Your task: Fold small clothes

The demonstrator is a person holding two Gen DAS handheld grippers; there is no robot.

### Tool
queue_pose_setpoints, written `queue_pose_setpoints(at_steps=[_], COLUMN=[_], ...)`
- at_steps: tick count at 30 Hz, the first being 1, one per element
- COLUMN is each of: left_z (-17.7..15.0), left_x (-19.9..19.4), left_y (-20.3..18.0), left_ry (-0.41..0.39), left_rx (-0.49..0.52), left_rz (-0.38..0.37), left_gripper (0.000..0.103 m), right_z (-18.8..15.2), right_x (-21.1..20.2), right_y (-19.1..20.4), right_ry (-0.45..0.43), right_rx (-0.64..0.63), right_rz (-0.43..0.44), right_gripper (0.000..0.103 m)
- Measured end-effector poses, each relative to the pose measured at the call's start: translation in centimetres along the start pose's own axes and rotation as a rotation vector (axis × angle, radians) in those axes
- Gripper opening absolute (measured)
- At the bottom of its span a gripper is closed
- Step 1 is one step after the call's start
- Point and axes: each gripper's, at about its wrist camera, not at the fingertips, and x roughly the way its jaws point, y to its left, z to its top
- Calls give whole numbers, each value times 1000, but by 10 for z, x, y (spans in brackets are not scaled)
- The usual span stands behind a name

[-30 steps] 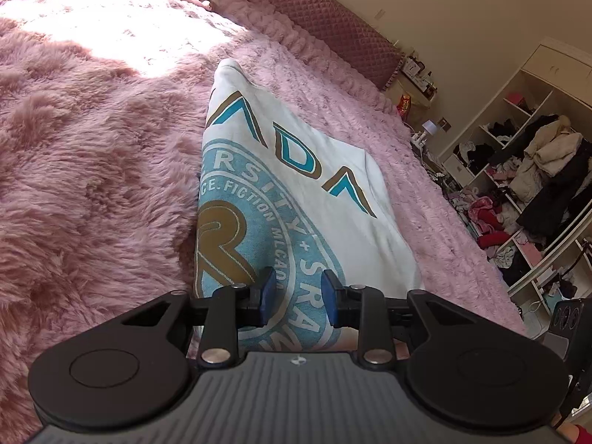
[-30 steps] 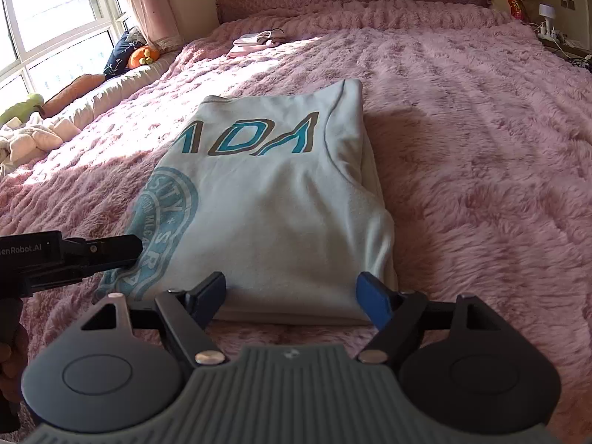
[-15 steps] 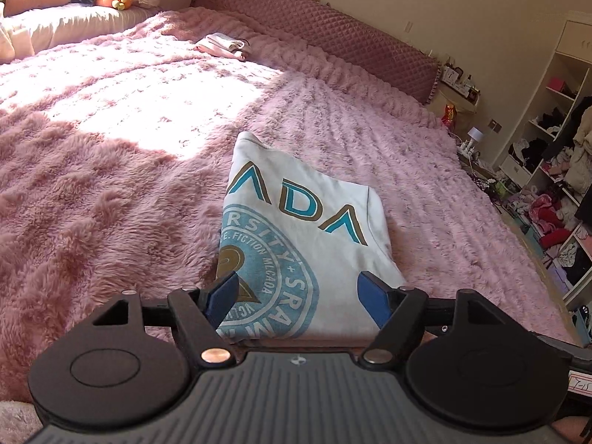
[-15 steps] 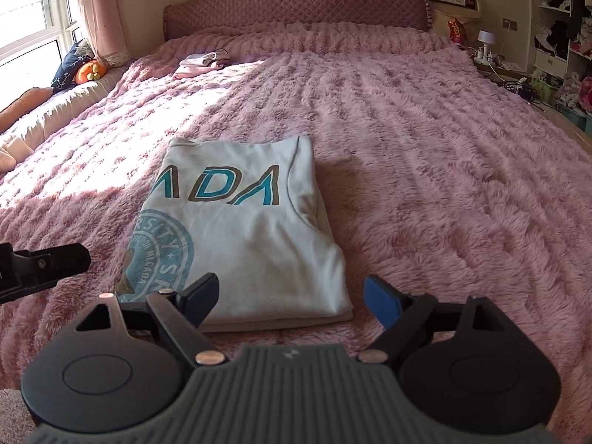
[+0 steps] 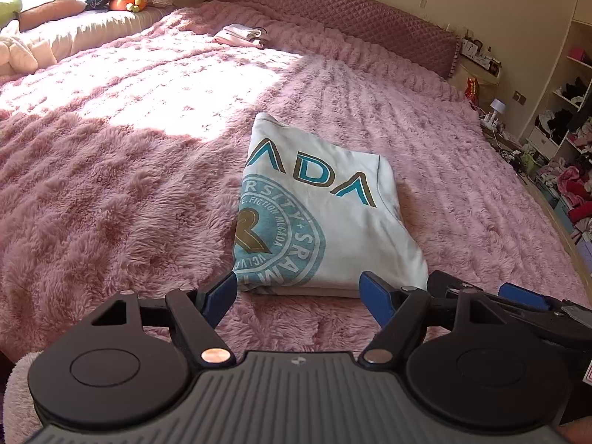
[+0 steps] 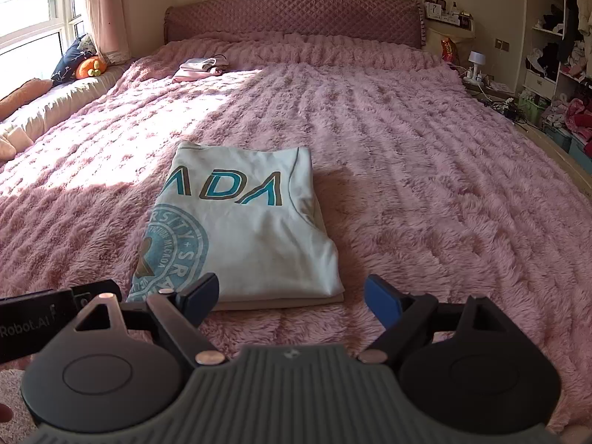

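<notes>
two sets of tongs stand apart and empty above the near edge of the bed (image 6: 425,170): the left tongs (image 5: 296,294) have just been opening, the right tongs (image 6: 290,301) too, with nothing between either pair. the shirt (image 6: 240,229) lies folded into a neat rectangle at centre frame on the pink blanket, print up, likely just released. a smaller folded pile (image 6: 199,66) sits in the upper left, probably finished pieces.
</notes>
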Motion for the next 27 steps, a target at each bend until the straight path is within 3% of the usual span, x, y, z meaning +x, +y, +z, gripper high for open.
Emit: queue_pose_setpoints(at_steps=[27], left_z=[-4], left_x=[4], left_y=[-3], left_ry=[66], left_rx=[-4], left_rz=[52], left_gripper=[86], right_z=[-4], right_x=[0], right_y=[7], right_ry=[42], right_rx=[-35], right_rz=[-49], right_gripper=[82])
